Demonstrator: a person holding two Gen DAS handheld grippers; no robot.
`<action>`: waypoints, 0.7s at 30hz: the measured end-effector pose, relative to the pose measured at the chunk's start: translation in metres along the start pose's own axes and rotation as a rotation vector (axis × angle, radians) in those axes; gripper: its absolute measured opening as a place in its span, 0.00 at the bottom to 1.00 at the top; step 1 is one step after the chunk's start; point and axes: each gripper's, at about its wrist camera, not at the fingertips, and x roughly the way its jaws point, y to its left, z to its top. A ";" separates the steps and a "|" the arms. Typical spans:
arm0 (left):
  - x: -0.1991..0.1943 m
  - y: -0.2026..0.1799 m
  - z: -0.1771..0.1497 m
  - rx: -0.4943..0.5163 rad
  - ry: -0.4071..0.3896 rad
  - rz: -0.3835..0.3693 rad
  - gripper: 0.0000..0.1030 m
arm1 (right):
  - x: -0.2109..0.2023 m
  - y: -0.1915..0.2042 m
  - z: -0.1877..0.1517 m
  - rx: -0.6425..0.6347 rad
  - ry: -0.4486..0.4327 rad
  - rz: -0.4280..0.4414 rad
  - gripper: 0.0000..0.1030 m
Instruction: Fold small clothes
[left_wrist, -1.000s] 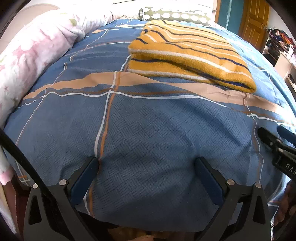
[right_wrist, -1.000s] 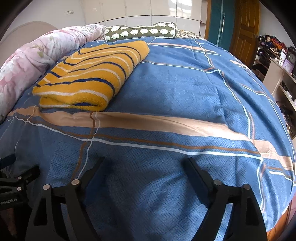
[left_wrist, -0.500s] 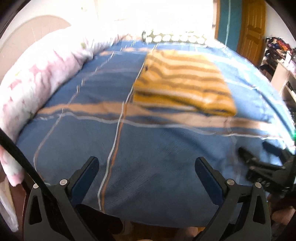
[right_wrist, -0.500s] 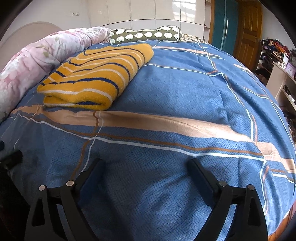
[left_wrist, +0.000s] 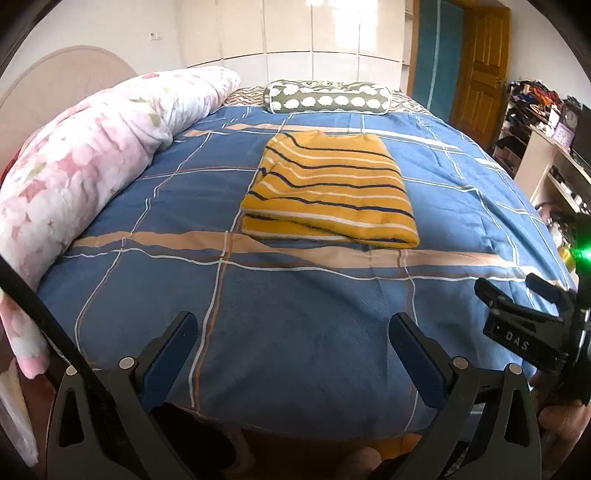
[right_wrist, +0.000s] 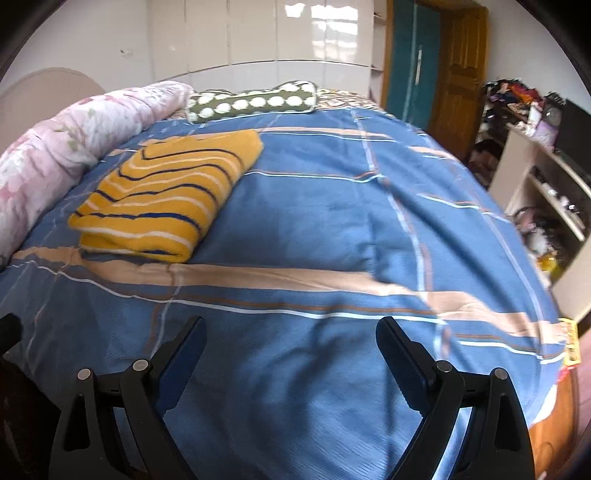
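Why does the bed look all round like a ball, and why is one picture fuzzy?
Both views use fisheye lenses, which bulge the blue bedspread. The right wrist view is motion-blurred, smearing the striped sweater; the left wrist view is sharper, with a green glare.

"DAS" on right hand-held gripper (left_wrist: 517, 295)

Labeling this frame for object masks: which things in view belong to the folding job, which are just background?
Job: folded yellow striped garment; left gripper and right gripper, both open and empty.

Background: blue plaid bedcover, pink floral quilt, spotted green bolster, cluttered shelves.
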 end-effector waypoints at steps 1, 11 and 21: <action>-0.002 -0.001 0.000 0.003 -0.002 -0.003 1.00 | -0.002 0.000 0.000 -0.003 0.003 -0.012 0.92; -0.003 -0.007 -0.002 0.024 -0.001 -0.011 1.00 | -0.012 0.006 0.001 -0.048 0.002 -0.082 0.92; 0.005 -0.010 -0.006 0.039 0.030 -0.006 1.00 | -0.010 0.005 -0.001 -0.038 0.010 -0.089 0.92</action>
